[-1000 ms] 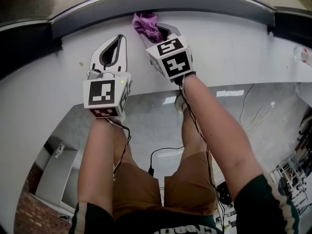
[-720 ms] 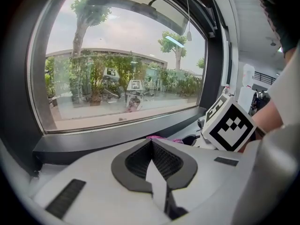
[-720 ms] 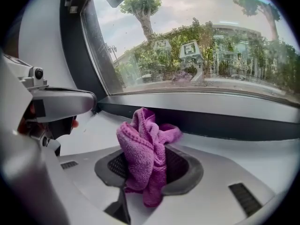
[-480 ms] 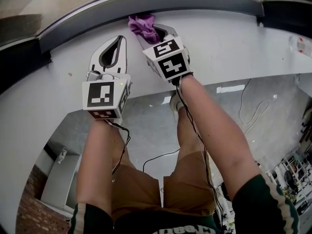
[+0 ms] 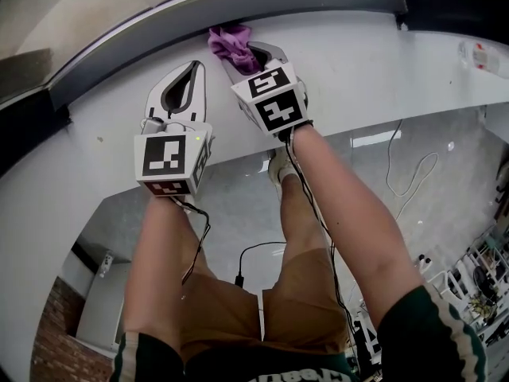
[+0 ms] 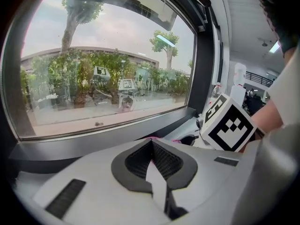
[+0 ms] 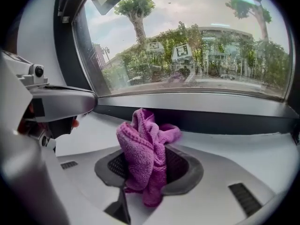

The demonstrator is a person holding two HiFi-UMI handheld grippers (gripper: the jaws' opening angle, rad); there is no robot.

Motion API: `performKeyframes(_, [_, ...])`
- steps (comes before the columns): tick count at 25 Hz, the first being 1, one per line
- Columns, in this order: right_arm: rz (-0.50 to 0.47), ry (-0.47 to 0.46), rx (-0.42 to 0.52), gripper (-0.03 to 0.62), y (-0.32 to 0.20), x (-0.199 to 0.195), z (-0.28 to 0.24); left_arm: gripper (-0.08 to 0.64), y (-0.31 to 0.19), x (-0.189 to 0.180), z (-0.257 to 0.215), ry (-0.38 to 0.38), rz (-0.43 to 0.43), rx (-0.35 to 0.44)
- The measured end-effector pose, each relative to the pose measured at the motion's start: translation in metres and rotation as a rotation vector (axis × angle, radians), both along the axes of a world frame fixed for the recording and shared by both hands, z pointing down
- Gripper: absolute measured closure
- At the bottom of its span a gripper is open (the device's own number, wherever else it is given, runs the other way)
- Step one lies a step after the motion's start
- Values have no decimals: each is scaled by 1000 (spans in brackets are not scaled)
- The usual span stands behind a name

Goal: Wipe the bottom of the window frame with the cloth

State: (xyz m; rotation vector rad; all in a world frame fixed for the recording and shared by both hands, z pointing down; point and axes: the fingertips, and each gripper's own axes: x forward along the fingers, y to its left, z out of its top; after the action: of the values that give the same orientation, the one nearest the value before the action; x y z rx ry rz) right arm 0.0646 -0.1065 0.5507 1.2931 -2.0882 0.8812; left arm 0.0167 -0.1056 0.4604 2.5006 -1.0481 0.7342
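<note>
Right gripper (image 7: 152, 149): jaws clamped tight on the cloth (image 7: 143, 156). The cloth is magenta terry with a looped pile, bunched into a lump. Part of it stands proud of the jaw tips and a tail hangs back between the black ribbed pads (image 7: 180, 165).

The lump sits at the foot of the frame (image 7: 225, 121), which is a dark, matte, flat band along the bottom of the window. The leading folds reach the band's lower edge in the head view. I can't confirm actual contact from any view.

The sill (image 7: 243, 144) below the frame is smooth white. The right gripper lies over it, pointed at the frame.

Left gripper (image 6: 151, 143): jaws fully closed, tips meeting, nothing between them. Only a lens-shaped gap shows between its ribbed pads. It also points at the frame, just beside the right gripper and a little further back from the frame.

Both shells are pale grey moulded plastic with slotted vents.

The glass (image 7: 187, 46) above the frame is clear, with trees and a low building behind it.
</note>
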Motion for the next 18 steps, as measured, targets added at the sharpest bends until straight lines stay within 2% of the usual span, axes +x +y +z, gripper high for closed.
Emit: performKeyframes(18, [52,13,7,423,10,67,-1,557,3,72,0,28,56,-4])
